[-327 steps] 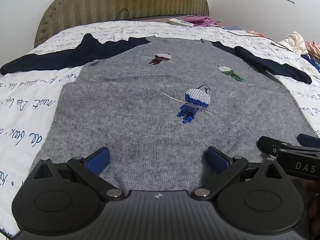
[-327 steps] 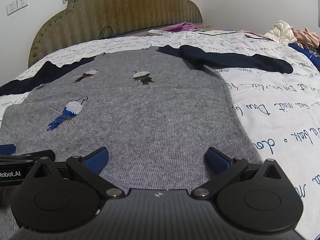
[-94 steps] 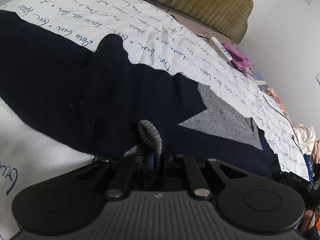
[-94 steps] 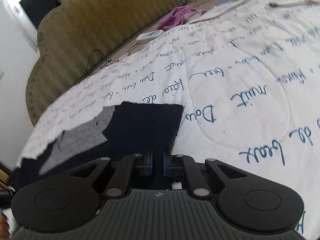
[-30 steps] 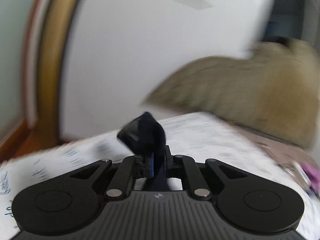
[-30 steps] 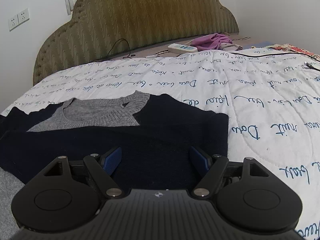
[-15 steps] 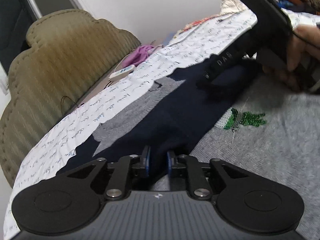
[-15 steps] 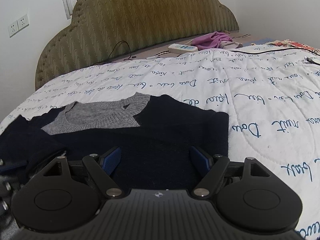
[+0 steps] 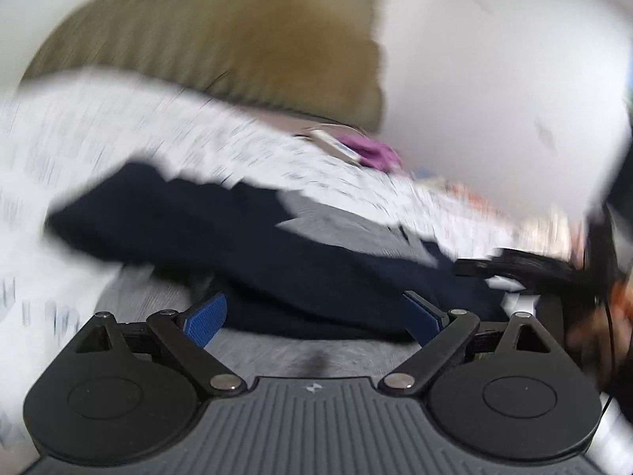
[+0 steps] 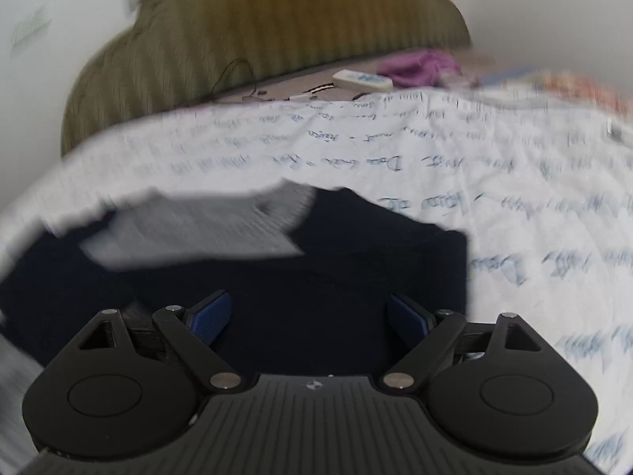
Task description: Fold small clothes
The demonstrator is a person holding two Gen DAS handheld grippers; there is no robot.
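Left gripper (image 9: pixel 316 318) view alone shows right gripper (image 9: pixel 526 267) beside sweater (image 9: pixel 277 245).

1 sweater (image 10: pixel 356 301), 2 navy sleeves (image 9: pixel 166 213), 1 remote (image 10: pixel 362 79).

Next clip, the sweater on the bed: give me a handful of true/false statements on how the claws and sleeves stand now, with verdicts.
1. The left claw grips a navy sleeve. False: its jaws stand wide, having just opened, nothing pinched.
2. The right claw is open. True.
3. Both navy sleeves lie spread out to the sides. False: they lie folded across the grey sweater.
4. A remote lies near the headboard. True.
5. The quilt is plain white. False: it bears blue script.
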